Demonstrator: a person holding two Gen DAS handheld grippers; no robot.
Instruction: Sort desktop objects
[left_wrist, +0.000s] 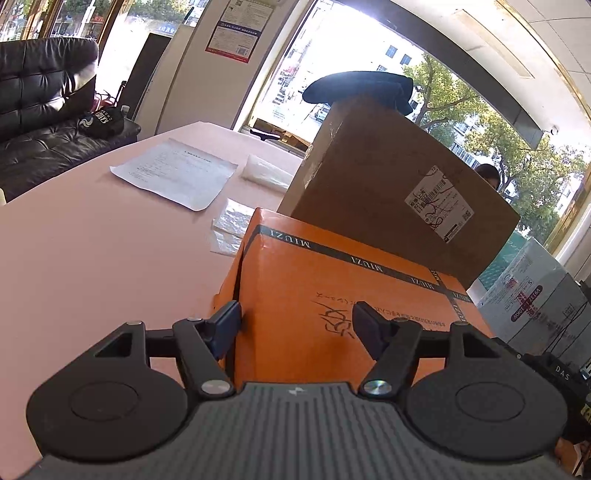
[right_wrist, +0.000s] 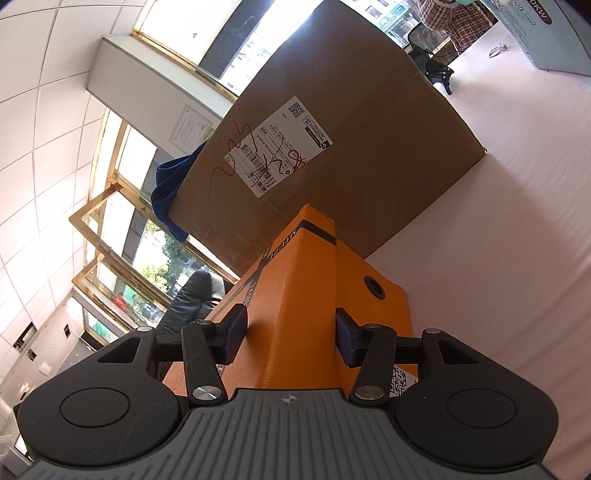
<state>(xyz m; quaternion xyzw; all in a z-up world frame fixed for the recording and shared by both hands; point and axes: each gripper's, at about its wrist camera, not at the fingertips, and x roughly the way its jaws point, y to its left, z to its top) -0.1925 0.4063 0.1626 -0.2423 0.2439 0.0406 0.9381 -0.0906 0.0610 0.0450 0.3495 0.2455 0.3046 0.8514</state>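
Both grippers straddle the flat orange cardboard box (left_wrist: 332, 295), the left gripper (left_wrist: 295, 325) spread over a corner, the right gripper (right_wrist: 291, 332) seemingly clamping its side, beside the large brown cardboard carton (left_wrist: 388, 177) on the pink table (left_wrist: 92, 240), so sorting looks barely begun, with paper sheet (left_wrist: 173, 173) untouched.

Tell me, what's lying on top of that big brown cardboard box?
A dark blue cloth is draped over the top of the brown cardboard box, one end hanging over an edge. The top face itself is out of sight, so anything else there cannot be seen.
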